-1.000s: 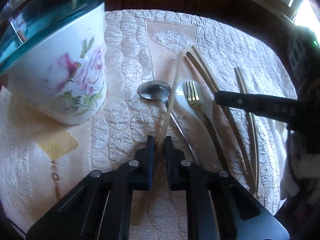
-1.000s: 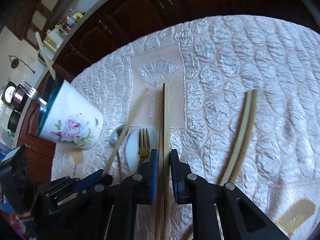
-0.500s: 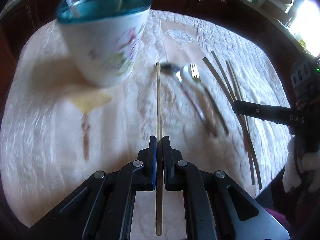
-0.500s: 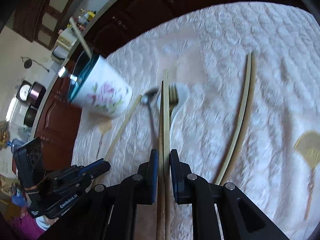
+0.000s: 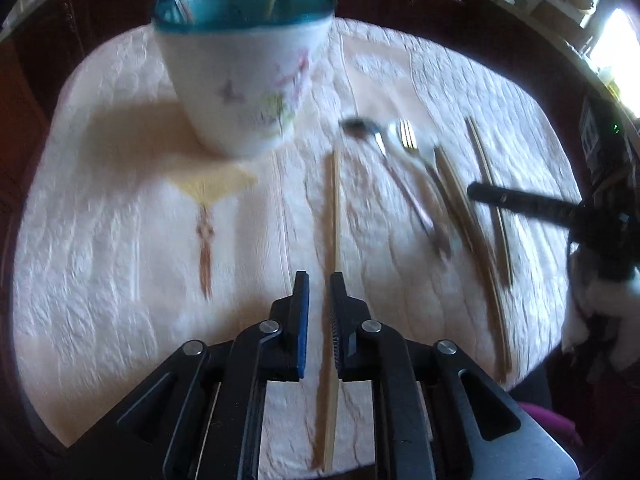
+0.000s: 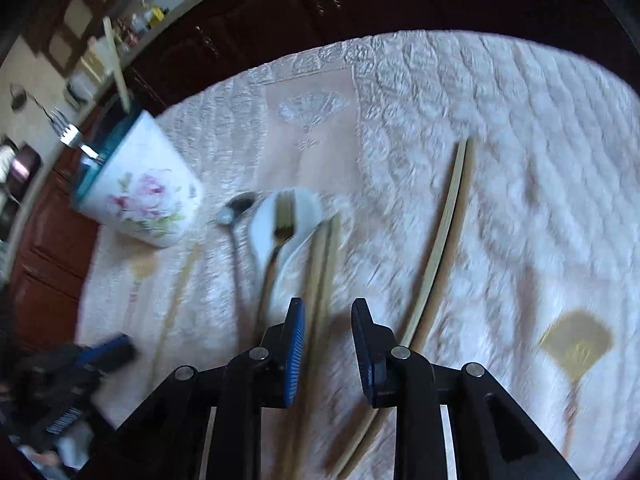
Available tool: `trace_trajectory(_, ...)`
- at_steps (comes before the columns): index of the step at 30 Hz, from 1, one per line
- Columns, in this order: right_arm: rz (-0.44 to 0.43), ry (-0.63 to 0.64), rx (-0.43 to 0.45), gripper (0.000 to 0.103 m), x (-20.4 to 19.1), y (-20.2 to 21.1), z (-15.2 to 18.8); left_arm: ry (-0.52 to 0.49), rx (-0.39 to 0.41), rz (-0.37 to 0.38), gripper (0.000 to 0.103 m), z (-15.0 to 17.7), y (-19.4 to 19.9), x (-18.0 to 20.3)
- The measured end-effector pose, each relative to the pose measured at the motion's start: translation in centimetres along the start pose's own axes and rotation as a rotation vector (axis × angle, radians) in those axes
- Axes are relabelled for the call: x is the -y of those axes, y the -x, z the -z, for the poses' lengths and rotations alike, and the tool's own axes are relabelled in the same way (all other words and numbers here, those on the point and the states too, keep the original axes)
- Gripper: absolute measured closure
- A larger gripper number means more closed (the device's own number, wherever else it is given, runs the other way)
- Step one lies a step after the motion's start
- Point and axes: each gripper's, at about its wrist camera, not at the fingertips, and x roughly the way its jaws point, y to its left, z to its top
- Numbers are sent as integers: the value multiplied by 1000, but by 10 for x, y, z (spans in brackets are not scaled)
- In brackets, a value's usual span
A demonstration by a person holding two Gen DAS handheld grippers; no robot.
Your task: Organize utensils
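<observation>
While opening, left gripper [image 5: 319, 285] astride single chopstick [image 5: 335, 208].

Both grippers are black: the left gripper [image 5: 318, 280] and right gripper [image 6: 328, 308] each carry ribbed blue pads, silver pivot screws and slotted angular arms behind their fingers.

The right gripper [image 6: 328, 320] hangs over the quilted bench [image 6: 520, 160], its jaws opening. A chopstick pair [image 6: 324, 264] lies between them, close to the left pad; whether it touches is unclear. A second, curved pair [image 6: 444, 240] lies to the right. Left of the near pair sit a fork [image 6: 280, 236] on a white spoon [image 6: 296, 208], then a metal spoon [image 6: 236, 208], a single chopstick [image 6: 180, 292], and far left a floral cup [image 6: 140, 196]. The left gripper [image 6: 108, 354] shows near left.
</observation>
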Motion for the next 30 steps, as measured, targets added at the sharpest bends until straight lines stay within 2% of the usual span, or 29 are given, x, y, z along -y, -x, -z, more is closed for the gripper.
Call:
trace_trajectory(3, 38, 12, -15, 79, 5, -9, -4, -13, 5, -31, 92, -13, -7, 1)
trace_trajectory(6, -10, -5, -17, 79, 7, -8, -7, -36, -6, -53, 92, -21, -18, 6)
trace_trajectory(8, -9, 5, -18, 79, 7, -7, -8, -43, -10, -62, 92, -26, -24, 9)
trace_trajectory(13, -31, 24, -33, 79, 4, -12, -13, -39, -27, -64, 92, -32, -33, 8)
trace_trajectory(17, -13, 41, -33, 80, 0, -15, -13, -31, -37, -69, 92, -31, -36, 4)
trace_trajectory(20, -6, 49, -39, 86, 1, -20, -17, -22, -46, -65, 92, -33, -40, 5)
trace_trajectory(22, -20, 38, -38, 86, 9, -17, -17, -23, -39, -59, 92, -34, -40, 6)
trace_trajectory(25, 8, 35, -35, 86, 12, -14, -20, -38, -40, -63, 92, -38, -44, 11)
trace_trajectory(30, -49, 39, -73, 86, 12, -20, -27, -54, -42, -84, 92, -49, -55, 19)
